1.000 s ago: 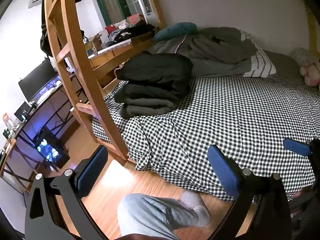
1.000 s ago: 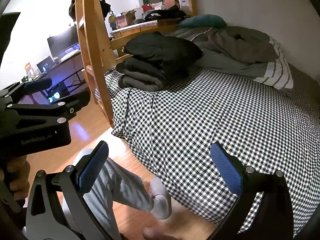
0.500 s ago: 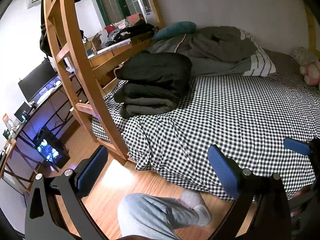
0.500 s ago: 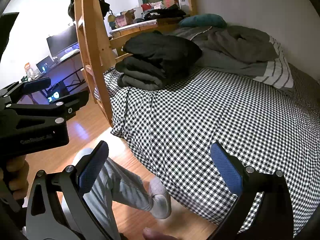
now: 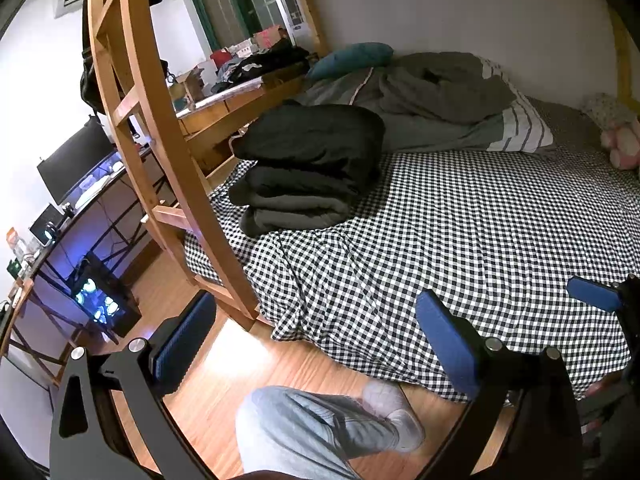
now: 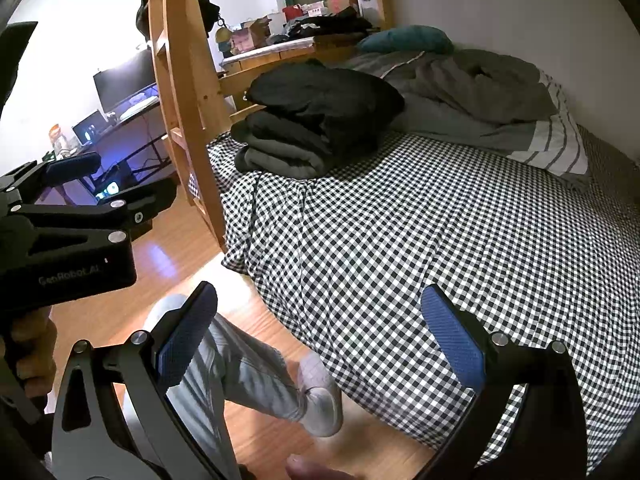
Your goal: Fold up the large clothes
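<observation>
Clothes: the stack of dark folded clothes (image 5: 308,168) lies on the checkered bed (image 5: 460,232), at its far left corner beside the wooden ladder (image 5: 160,128).
Direction: I see it ahead and to the left of both grippers, well apart.
Long axis: I judge it runs left to right across my view.
Left gripper (image 5: 316,344): jaws wide apart, holding nothing, over the floor.
Right gripper (image 6: 320,344): also apart and without load, at the bed edge.
Nearer: I think the left.

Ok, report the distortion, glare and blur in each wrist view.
Left wrist view: fisheye bends the wooden ladder into an arc; a bright glare patch on the floor; the sock foot is slightly blurred. Right wrist view: same bowing, dark corners, PC glow behind.
</observation>
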Motion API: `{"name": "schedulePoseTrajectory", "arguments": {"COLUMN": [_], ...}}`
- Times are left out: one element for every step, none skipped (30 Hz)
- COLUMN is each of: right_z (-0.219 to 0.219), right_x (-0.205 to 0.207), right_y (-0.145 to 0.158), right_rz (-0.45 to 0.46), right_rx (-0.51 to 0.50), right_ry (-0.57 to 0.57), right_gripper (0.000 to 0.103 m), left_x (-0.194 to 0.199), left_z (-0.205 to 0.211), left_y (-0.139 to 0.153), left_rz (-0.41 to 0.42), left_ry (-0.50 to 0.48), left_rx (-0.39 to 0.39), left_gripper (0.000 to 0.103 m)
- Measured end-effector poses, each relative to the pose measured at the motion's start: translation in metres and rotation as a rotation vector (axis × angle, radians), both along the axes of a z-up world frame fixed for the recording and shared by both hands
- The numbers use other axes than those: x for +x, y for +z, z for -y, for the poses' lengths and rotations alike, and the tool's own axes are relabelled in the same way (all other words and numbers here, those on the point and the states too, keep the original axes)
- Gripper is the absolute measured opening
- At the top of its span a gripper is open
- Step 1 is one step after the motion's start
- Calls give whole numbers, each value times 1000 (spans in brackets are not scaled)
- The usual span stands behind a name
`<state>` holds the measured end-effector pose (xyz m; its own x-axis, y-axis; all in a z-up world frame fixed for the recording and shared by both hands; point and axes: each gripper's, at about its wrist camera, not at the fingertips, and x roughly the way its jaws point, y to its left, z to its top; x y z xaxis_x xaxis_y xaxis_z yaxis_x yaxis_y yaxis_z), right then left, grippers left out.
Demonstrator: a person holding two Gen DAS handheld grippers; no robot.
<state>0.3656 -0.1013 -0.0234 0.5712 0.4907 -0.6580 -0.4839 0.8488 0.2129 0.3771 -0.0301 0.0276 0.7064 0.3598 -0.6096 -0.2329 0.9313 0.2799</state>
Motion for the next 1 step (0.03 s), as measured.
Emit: {"name": "schedulePoseTrajectory", "arguments": {"right_z": [0], "right_x": [0], "right_y": [0], "right_rz": [1], "right_rx": [1], "right_ry": [0], "right_gripper": [100], "left_x": [1], "left_z": [-1], "left_y": [0], "left_rz": [0], "left_ry": [-2], "left_rx": [-1], "left_gripper": [98]}}
